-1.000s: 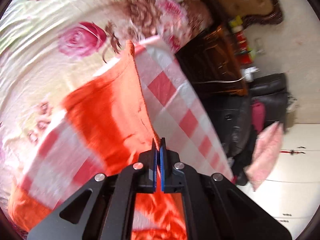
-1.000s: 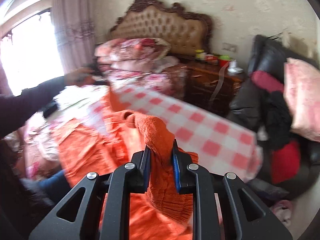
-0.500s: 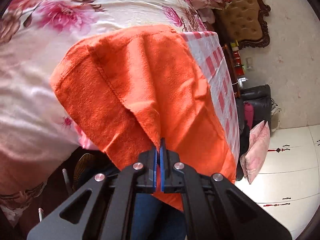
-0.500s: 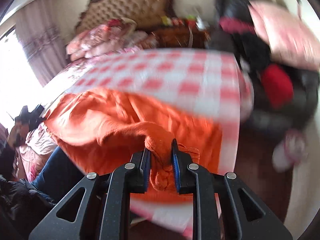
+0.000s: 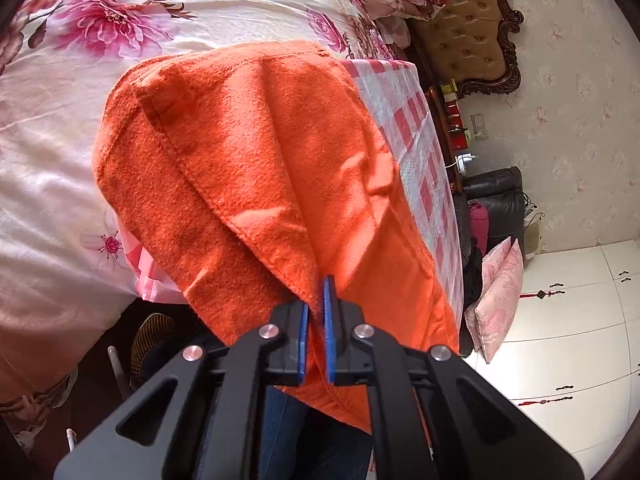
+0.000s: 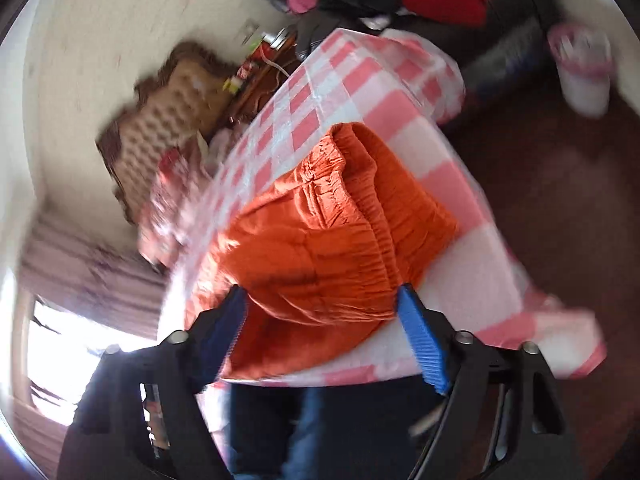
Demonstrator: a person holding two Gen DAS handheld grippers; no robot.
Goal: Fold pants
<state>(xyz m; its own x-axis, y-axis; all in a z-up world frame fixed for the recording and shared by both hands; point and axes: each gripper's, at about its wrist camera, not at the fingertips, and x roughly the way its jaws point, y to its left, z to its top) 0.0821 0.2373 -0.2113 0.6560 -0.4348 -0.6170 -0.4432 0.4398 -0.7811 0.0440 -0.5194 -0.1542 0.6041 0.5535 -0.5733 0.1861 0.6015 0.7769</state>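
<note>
Two grippers are met by the orange pants (image 5: 260,168) ahead: a hem is pinched in the left gripper (image 5: 316,320), while the opening right gripper (image 6: 320,312) straddles the waistband untouched.

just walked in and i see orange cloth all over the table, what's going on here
A person with a gripper in each hand is folding orange pants on a table covered with a pink checked cloth. The left gripper is shut on a hem edge of the pants near the table's edge. The right gripper has its jaws opening, with the elastic waistband lying on the table beyond them, not pinched.
</note>
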